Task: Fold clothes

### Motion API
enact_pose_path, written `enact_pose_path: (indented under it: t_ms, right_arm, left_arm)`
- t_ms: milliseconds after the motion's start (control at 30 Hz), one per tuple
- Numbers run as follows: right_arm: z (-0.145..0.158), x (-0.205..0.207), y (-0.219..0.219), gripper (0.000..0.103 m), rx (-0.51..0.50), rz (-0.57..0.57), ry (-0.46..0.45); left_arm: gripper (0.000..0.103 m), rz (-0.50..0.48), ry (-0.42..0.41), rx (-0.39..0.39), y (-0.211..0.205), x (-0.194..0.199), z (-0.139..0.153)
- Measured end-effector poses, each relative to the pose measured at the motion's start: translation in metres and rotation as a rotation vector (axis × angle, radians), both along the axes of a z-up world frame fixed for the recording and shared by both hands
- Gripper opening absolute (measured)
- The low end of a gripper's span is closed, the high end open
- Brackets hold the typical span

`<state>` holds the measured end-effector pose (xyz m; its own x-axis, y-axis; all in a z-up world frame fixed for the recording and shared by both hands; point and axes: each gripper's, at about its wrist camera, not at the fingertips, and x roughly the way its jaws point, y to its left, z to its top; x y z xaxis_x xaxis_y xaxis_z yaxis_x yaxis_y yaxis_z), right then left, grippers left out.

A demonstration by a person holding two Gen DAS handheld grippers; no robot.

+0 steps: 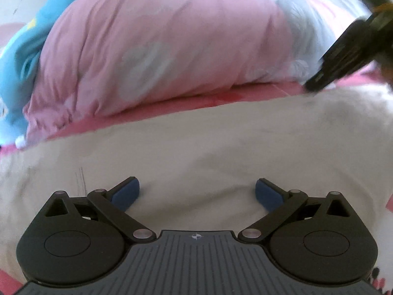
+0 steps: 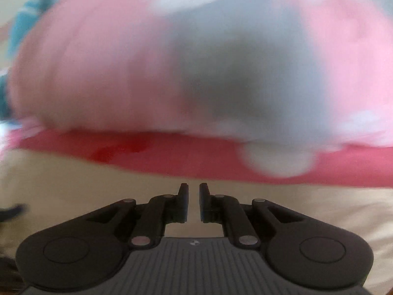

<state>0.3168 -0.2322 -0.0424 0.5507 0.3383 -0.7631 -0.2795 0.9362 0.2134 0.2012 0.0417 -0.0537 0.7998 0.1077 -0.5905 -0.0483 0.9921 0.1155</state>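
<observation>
Though apart, garment (image 1: 196,152) under left tongs (image 1: 196,194).

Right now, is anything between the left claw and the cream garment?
Nothing visible. The left claw is open right over the cream garment, only bare cloth between its pads. The pink pillow lies beyond the garment's far edge, and the right claw is off to the upper right.

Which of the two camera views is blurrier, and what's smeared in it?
Right wrist view: heavy motion blur smears the pink pillow and cream garment; only the right tongs stay sharp. Left wrist view: mostly crisp, fisheye-bowed, left tongs sharp, slight blur on the pillow.
</observation>
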Motion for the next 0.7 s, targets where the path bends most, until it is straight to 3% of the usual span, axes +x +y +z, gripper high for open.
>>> enact_pose_path:
  t_ms: [133,233,367,500,600,667,700]
  right_arm:
    - [-0.042,0.034,0.04,0.009,-0.06,0.011,0.031]
    - [-0.028,0.042,0.037,0.012,-0.027,-0.09,0.042]
    - [-0.003,0.008,0.059,0.014,-0.027,0.066,0.02]
    - [-0.031,0.019,0.107,0.02,-0.051,0.177,0.072]
    - [-0.043,0.046,0.112,0.019,-0.029,0.128,0.038]
    - [-0.031,0.051,0.106,0.021,0.003,0.062,0.051]
    - [-0.02,0.042,0.106,0.021,-0.02,0.074,0.015]
  left_arm:
    - [0.103,0.003,-0.013,-0.023,0.003,-0.002,-0.003]
    - [0.103,0.002,-0.024,-0.037,0.004,-0.004,-0.005]
    - [0.103,0.004,-0.039,-0.05,0.005,-0.005,-0.009]
    - [0.103,0.009,-0.042,-0.047,0.004,-0.007,-0.011]
    - [0.103,0.01,-0.046,-0.045,0.004,-0.007,-0.012]
    - [0.103,0.01,-0.049,-0.052,0.005,-0.008,-0.014]
    - [0.103,0.01,-0.052,-0.054,0.005,-0.008,-0.015]
